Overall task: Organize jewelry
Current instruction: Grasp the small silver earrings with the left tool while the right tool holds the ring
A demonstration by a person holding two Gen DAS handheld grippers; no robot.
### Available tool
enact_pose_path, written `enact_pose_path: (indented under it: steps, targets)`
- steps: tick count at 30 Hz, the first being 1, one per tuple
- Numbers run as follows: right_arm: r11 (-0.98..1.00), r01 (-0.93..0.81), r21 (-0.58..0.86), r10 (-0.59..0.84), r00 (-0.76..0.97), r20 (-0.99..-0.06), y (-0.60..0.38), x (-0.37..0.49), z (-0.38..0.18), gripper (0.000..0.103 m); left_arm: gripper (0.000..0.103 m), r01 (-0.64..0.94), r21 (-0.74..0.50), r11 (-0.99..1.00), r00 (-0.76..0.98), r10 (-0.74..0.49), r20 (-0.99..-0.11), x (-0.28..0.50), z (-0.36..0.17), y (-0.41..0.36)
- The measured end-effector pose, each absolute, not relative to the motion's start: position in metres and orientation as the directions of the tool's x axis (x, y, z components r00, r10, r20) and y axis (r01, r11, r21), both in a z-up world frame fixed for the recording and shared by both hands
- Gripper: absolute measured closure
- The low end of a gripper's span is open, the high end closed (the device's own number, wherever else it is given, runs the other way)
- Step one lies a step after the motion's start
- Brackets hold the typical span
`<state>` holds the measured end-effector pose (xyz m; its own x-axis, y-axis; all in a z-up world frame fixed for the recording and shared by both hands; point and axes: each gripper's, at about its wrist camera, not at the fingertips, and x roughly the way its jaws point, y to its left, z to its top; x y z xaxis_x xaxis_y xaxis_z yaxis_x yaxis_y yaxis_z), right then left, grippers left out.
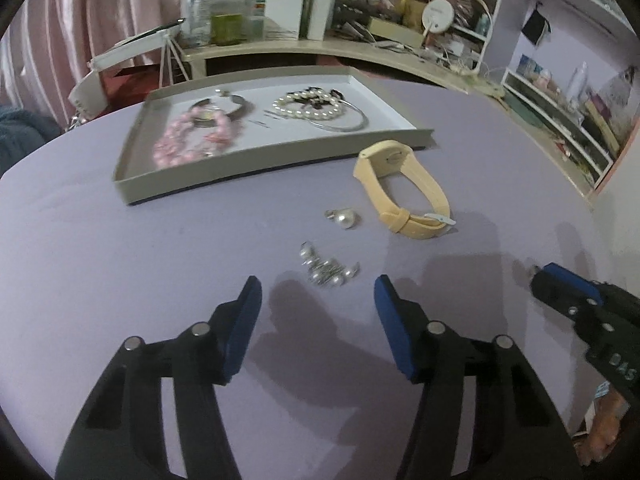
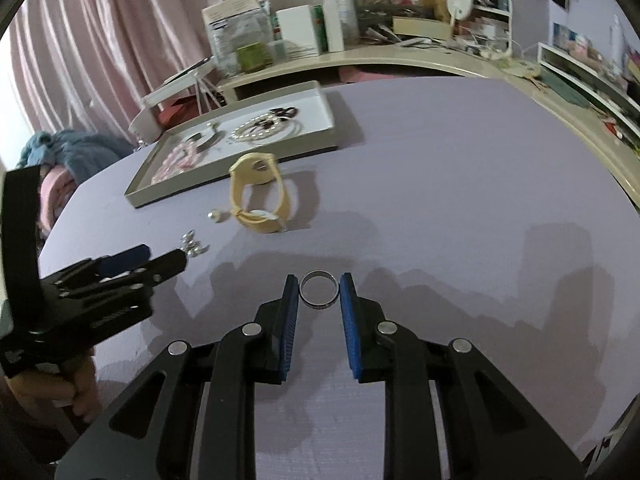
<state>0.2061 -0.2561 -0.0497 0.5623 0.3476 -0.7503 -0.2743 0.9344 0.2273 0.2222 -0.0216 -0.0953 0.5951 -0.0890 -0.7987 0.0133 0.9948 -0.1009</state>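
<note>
Silver ring (image 2: 319,290) between right hand-held gripper (image 2: 319,285) pads.

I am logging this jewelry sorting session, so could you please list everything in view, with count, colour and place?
Tray: one, grey with white floor, far side of the lilac table.
Bead necklace: one, pink, left in the tray.
Pearl strand: one, white, right in the tray.
Watch: one, cream yellow, on the table before the tray.
Pearl earring: one, white, left of the watch.
Small pearl pieces: a cluster, silver-white, ahead of the left gripper.
Ring: one, silver, between the right gripper's fingers.
Left gripper: black with blue pads, open.
Right gripper: same colours, flanking the ring; contact unclear.
</note>
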Motion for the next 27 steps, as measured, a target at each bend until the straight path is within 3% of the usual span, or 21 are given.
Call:
enact_pose_path:
  steps: [5, 7, 8, 10, 15, 27]
  targets:
    - [0.934, -0.263, 0.241, 0.351, 0.560, -0.751, -0.262, 0.210, -0.049, 0.081, 0.057, 0.028, -0.075, 0.997, 0.594, -0.077, -0.801, 0.234, -0.101, -0.032]
    - [0.933, -0.266, 0.243, 0.354, 0.559, -0.749, -0.263, 0.209, -0.048, 0.081, 0.069, 0.034, -0.056, 0.998, 0.600, -0.065, -0.797, 0.235, -0.102, -0.036]
    - [0.932, -0.268, 0.244, 0.357, 0.559, -0.749, -0.263, 0.209, -0.047, 0.081, 0.085, 0.039, -0.043, 0.998, 0.604, -0.058, -0.795, 0.235, -0.103, -0.038]
    - [0.930, -0.272, 0.246, 0.361, 0.559, -0.746, -0.261, 0.209, -0.045, 0.081, 0.095, 0.047, -0.063, 0.997, 0.601, -0.078, -0.795, 0.234, -0.102, -0.035]
    - [0.917, -0.305, 0.258, 0.393, 0.576, -0.717, -0.255, 0.209, -0.030, 0.081, 0.096, 0.016, -0.112, 0.994, 0.600, -0.099, -0.794, 0.221, -0.092, -0.016]
    - [0.865, -0.414, 0.283, 0.497, 0.633, -0.594, -0.227, 0.213, 0.025, 0.081, 0.096, -0.101, -0.150, 0.984, 0.765, -0.019, -0.643, 0.172, 0.014, 0.054]
